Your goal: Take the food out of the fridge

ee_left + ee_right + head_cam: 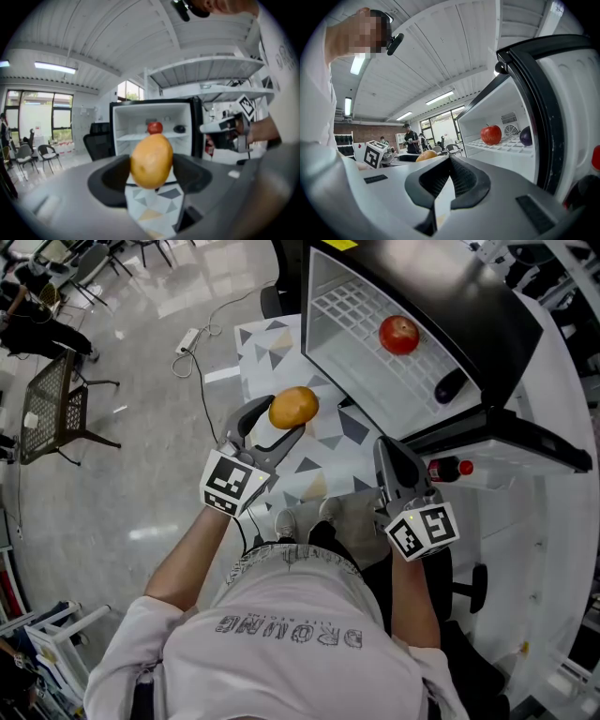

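Left gripper (281, 427) is clenched on an orange-yellow fruit (293, 407), gripped by its two sides. In the left gripper view the fruit's long axis stands upright between the jaws. It hangs clear of the fridge (497, 324), above the patterned table (328, 442) and nearer that table's left edge than its right. No view shows it touching the tabletop. So one piece of food appears to be out already, and this hand is taken up.

Right gripper (392, 456) is empty, and its own view shows the jaws drawn together with only a thin slit between them. It points toward the open fridge from close beside the door (525, 442), where a red-capped bottle (448, 468) sits.

A red apple (399, 335) is on the wire shelf (366, 343), about midway along it. A dark rounded fruit (450, 386) is apart from the apple, toward the shelf's right end on the door side.

Both lie ahead of the right gripper and slightly to its right, with no obstacle visible between. The right gripper is plainly the nearer one, and of the two fruits the dark one is closer to it.

The apple is round, so no axis needs matching. The likely demand is that the right jaws spread before they reach over the shelf's front edge.
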`<state>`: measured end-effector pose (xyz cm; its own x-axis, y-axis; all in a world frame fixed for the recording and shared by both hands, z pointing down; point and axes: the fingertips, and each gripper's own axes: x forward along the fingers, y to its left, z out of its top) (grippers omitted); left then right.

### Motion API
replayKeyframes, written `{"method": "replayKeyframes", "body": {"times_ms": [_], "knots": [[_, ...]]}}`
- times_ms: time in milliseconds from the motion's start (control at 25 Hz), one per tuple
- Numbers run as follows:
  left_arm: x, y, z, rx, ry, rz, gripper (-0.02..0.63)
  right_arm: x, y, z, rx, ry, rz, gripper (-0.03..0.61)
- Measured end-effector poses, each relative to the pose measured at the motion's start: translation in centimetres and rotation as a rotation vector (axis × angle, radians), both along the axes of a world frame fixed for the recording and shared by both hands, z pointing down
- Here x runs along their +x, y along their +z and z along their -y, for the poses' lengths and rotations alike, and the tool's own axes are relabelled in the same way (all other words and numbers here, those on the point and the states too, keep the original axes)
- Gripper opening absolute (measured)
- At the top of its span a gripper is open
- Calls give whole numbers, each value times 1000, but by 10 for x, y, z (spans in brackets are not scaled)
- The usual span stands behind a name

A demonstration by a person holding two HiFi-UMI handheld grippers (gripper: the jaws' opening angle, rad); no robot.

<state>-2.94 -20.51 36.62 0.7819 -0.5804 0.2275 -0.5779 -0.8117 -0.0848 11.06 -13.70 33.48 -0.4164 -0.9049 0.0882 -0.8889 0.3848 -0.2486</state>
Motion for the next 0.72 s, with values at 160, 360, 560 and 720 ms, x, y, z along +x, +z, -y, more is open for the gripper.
{"method": "replayKeyframes", "body": {"times_ms": [160, 360, 560, 720], "knots": [[-1, 0, 0, -4, 1, -4, 295, -2, -1, 1, 1, 1, 1, -5], [-2, -1, 1, -5, 1, -8, 295, -5, -3, 4, 3, -5, -3, -5], [-1, -2, 2, -7, 3, -11, 295, -5, -2, 5, -3, -8, -5, -5], [0, -2, 2, -3, 6, -11, 295, -5, -1, 5, -1, -9, -6, -5]]}}
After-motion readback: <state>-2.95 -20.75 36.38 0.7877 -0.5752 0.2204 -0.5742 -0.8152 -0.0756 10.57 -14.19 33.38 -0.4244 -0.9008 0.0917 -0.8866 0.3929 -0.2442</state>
